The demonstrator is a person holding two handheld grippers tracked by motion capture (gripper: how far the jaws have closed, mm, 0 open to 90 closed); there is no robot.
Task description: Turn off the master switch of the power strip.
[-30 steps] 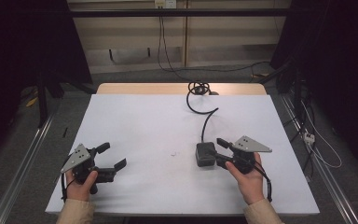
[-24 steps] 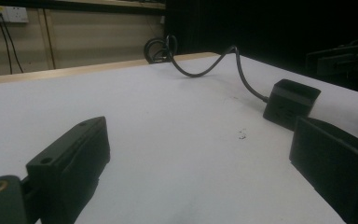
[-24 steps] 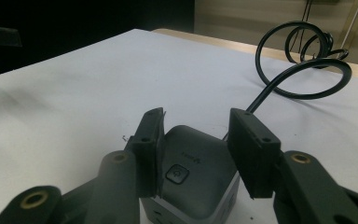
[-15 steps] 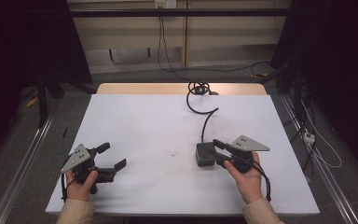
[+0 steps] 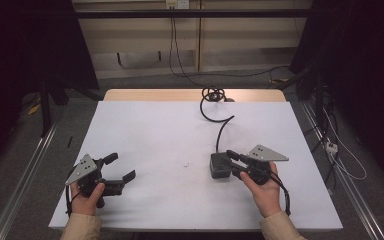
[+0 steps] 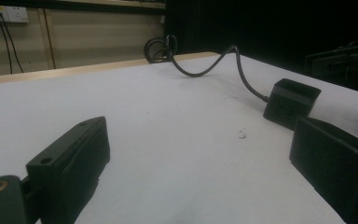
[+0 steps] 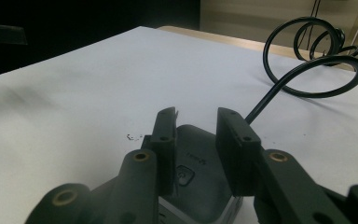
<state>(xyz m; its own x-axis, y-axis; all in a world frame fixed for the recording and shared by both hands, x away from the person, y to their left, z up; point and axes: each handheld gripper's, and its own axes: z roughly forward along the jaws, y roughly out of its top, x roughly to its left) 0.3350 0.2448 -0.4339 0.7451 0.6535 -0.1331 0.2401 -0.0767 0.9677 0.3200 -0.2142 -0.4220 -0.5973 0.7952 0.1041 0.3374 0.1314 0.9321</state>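
The black power strip (image 5: 220, 165) lies on the white table (image 5: 155, 135) right of the middle, toward the person's side; its top carries a small rounded-square button mark (image 7: 182, 175) and a short line of pale lettering beside it, too blurred to read. No other brand or label can be made out on it. Its side facing the left gripper view shows a few small slots (image 6: 286, 112). From its far end a thick black cable (image 5: 219, 124) runs up the table, curves once and ends in a coil (image 5: 212, 94) at the far wooden edge. The right gripper (image 5: 233, 164), held in the person's right hand (image 5: 262, 187), lies low at the strip's right side and points left over it. Its jaws have just been closing and now stand narrow but apart — in the right gripper view they sit above the strip's top with the strip's body below and between them, and whether the pads press on it I cannot tell. The left gripper (image 5: 120, 167), in the left hand (image 5: 86, 196), rests near the table's near-left corner, well apart from the strip, jaws spread wide with only bare table between them — holding and touching nothing. A small dark speck (image 5: 185, 165) marks the table just left of the strip.
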